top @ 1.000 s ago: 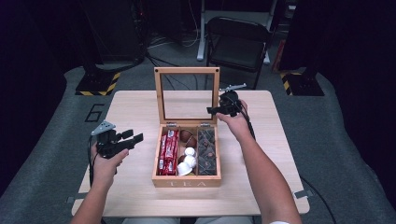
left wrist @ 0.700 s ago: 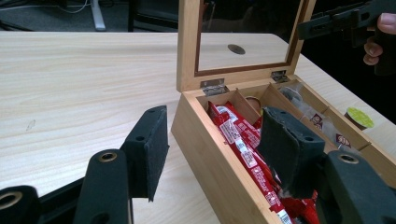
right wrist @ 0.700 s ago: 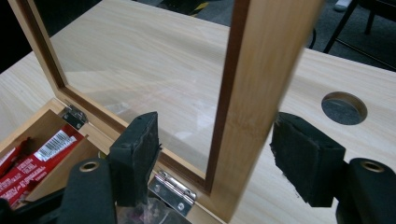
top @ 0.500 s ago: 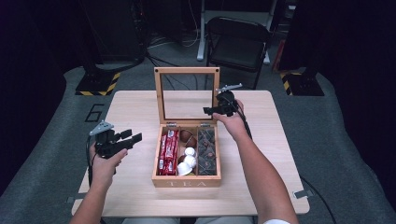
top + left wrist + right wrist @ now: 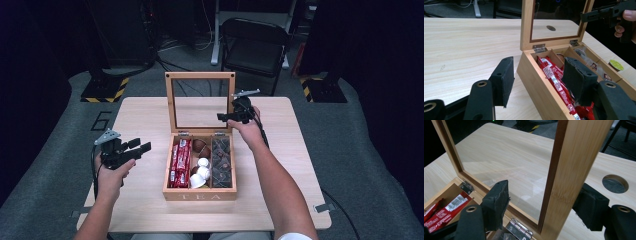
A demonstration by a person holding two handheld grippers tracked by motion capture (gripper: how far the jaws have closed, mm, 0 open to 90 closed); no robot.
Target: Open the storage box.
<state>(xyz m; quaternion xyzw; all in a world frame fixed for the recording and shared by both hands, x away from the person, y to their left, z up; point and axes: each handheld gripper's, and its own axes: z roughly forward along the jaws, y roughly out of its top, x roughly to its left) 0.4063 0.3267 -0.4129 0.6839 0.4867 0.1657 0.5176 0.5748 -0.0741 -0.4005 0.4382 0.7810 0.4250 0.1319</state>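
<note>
With the glass-paned lid (image 5: 200, 101) of the wooden tea box (image 5: 200, 194) upright, its side rail between the spread, non-gripping jaws of the right gripper (image 5: 235, 116), swing gently about the hinges; the left gripper (image 5: 131, 148), half-open and empty, waits beside the box.

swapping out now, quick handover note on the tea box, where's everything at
Right gripper: jaws straddle the right side of the lid, pads apart from the wood.
Left gripper: open, empty, left of the tea box.
Box: open, lid upright; red packets left, pods middle, dark packets right.
Left: probably closing the lid.
</note>
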